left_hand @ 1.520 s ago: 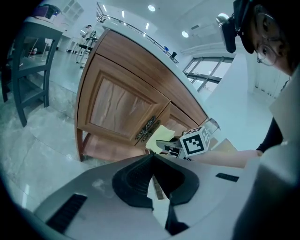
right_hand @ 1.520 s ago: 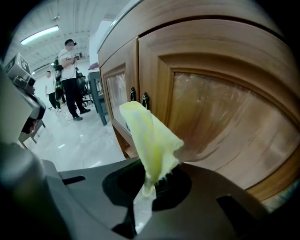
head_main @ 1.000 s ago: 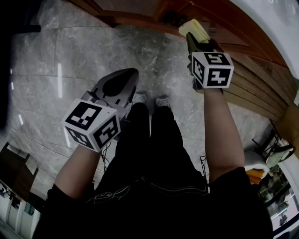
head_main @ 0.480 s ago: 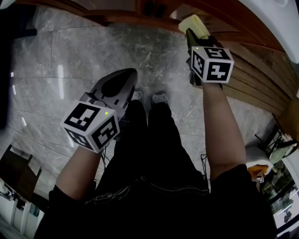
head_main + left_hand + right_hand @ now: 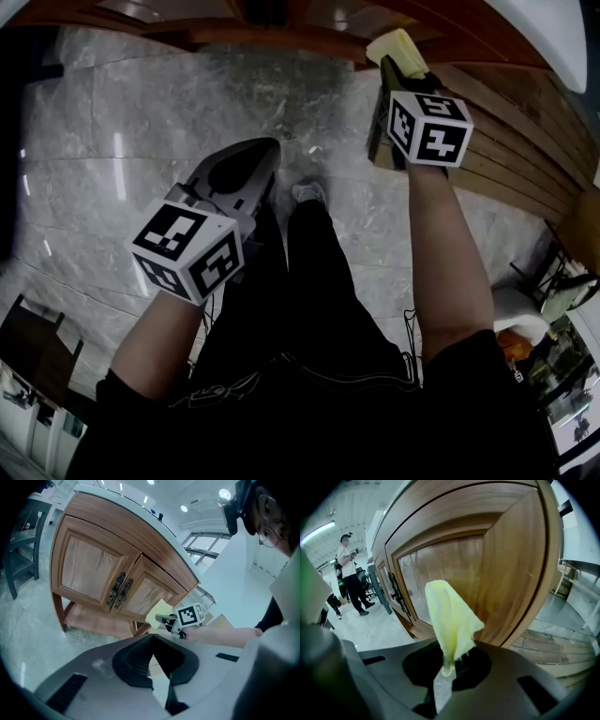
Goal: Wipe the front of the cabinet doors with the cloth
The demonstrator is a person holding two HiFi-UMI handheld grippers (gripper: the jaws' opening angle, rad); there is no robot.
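Note:
The wooden cabinet (image 5: 108,573) has two panelled doors with ornate metal handles (image 5: 119,590) where they meet. My right gripper (image 5: 391,73) is shut on a pale yellow cloth (image 5: 398,49), held up near the cabinet's right end (image 5: 450,37). In the right gripper view the cloth (image 5: 451,620) stands up out of the gripper (image 5: 446,670), a short way in front of a door panel (image 5: 459,569); I cannot tell if it touches. My left gripper (image 5: 255,155) hangs shut and empty over the floor, well back from the cabinet. The left gripper view shows the cloth (image 5: 158,613) beside the right-hand door.
Grey marble floor (image 5: 169,103) lies between me and the cabinet. My legs and one shoe (image 5: 307,192) are below. Wooden slats (image 5: 506,150) lie at the right. A dark chair (image 5: 21,550) stands left of the cabinet. A person (image 5: 350,573) stands far off.
The right gripper and cloth have shifted slightly to the right along the cabinet. One foot has stepped back out of sight. The left gripper has stayed about where it was.

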